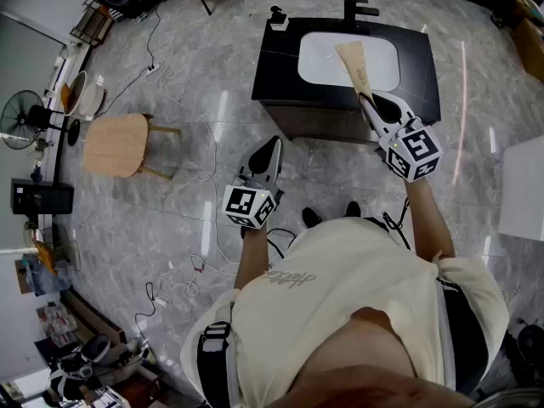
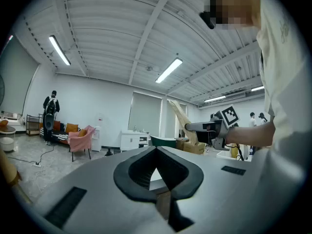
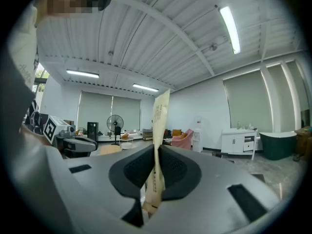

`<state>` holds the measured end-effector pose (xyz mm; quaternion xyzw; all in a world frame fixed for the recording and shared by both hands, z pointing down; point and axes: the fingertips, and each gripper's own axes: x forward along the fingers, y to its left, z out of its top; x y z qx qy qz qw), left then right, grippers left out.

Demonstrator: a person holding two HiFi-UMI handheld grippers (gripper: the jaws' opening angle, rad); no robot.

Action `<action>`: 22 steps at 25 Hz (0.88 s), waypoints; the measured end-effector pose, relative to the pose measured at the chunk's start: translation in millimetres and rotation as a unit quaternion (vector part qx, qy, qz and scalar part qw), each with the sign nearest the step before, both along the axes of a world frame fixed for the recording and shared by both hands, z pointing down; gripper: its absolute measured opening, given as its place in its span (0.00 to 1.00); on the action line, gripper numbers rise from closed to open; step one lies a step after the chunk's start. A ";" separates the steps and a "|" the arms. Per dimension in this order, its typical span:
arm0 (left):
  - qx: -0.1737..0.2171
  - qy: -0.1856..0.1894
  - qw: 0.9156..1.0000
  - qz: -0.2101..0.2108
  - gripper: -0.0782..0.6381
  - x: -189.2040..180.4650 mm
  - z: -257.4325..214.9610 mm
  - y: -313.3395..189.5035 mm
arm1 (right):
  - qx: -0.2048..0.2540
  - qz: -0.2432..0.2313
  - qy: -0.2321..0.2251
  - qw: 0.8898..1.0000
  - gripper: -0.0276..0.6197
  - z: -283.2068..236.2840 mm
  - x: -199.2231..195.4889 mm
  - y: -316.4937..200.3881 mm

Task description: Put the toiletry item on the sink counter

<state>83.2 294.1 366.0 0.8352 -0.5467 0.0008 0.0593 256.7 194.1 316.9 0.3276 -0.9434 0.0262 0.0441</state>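
The toiletry item is a flat beige packet (image 1: 353, 66), and my right gripper (image 1: 365, 99) is shut on its lower end. In the head view the packet hangs over the white basin (image 1: 327, 62) of the black sink counter (image 1: 276, 66). The right gripper view shows the packet (image 3: 160, 126) standing upright, pinched between the pads. My left gripper (image 1: 274, 140) is held lower, over the floor in front of the counter. Its jaws meet at the tips with nothing between them (image 2: 156, 149). The left gripper view also catches the packet (image 2: 181, 116) off to the right.
A black faucet (image 1: 361, 8) and a soap dispenser (image 1: 278, 19) stand on the counter. A round wooden stool (image 1: 119, 143) sits on the floor to the left, with a fan (image 1: 21, 119) and cables beyond. A white block (image 1: 523, 189) lies at the right.
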 end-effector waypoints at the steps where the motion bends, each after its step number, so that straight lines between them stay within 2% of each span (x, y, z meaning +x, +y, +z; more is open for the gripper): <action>1: 0.001 -0.001 1.000 -0.002 0.11 -2.2 -0.4 0.0 | -0.001 0.000 -0.001 1.000 0.08 0.5 -0.5 0.2; 12: 0.003 0.000 1.000 -0.021 0.11 -38.0 -1.7 12.5 | -0.019 0.037 -0.003 0.999 0.08 15.5 5.6 1.2; 22: 0.026 0.006 1.000 0.003 0.11 -86.4 -11.2 -4.8 | -0.005 0.037 0.028 0.999 0.08 22.5 -45.5 14.4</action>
